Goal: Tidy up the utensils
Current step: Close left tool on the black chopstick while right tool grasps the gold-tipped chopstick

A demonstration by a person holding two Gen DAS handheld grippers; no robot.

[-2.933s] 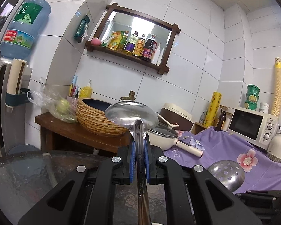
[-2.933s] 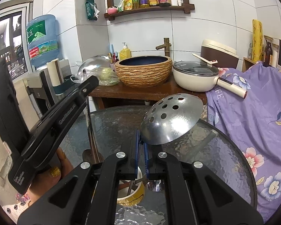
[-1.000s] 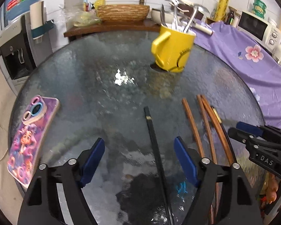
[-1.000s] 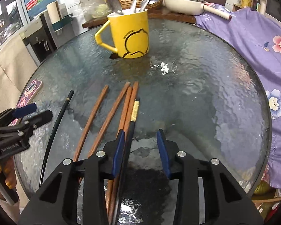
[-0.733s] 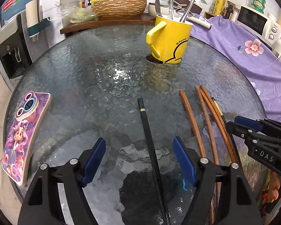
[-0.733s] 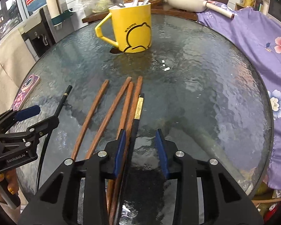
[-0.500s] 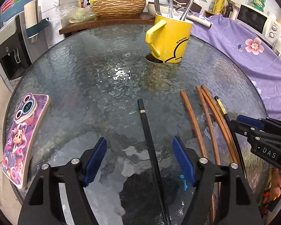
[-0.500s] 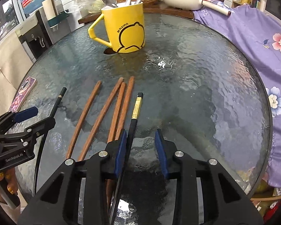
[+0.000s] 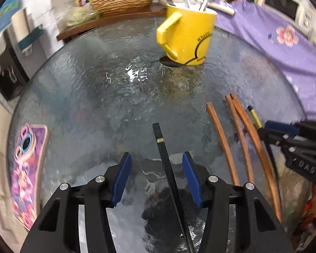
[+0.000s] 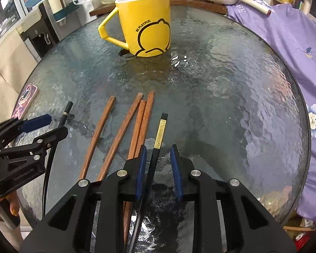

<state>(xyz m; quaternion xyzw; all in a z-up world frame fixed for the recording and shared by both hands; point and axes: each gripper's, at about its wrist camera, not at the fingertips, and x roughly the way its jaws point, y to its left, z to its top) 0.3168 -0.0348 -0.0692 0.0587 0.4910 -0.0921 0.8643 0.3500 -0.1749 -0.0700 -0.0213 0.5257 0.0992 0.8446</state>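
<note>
while each straddles 1 black chopstick untouched, left gripper (image 9: 155,168) and right gripper (image 10: 157,162) jaws closing, still apart

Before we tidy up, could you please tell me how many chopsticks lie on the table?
6: four brown ones side by side, one black within the right claw, one black within the left claw.
</note>
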